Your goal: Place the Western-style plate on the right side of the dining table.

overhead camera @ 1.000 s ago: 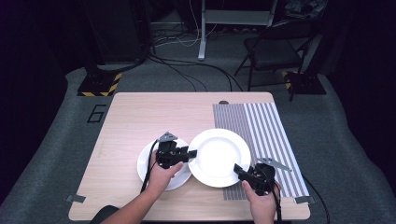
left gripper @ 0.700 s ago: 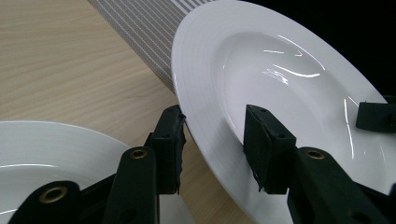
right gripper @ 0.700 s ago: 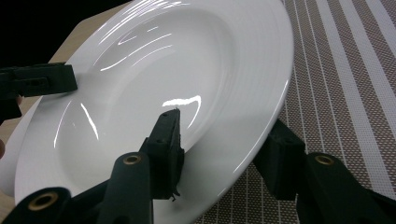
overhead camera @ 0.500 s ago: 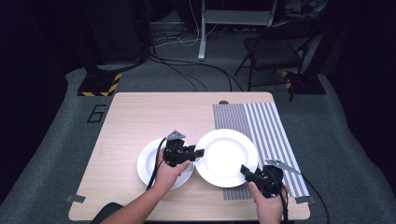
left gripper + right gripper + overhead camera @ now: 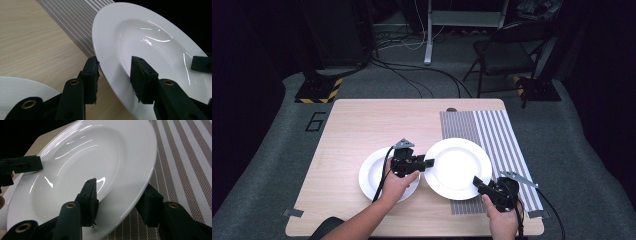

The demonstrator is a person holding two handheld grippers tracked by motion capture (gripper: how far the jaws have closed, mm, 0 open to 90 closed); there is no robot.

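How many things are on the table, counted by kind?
White plates: 2, a larger plate gripped at opposite rims by both grippers, and a smaller plate beside it.
Striped placemats: 1, the placemat.
Total: 3

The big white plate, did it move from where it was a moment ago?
Yes. The big plate slid a little toward the person along the striped placemat, with both tongs on its rim.

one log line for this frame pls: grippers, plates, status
left gripper: shut on large white ceramic plate, left rim | right gripper: shut on same plate, near-right rim | small white plate: on wooden table | status: two-handed hold over striped placemat
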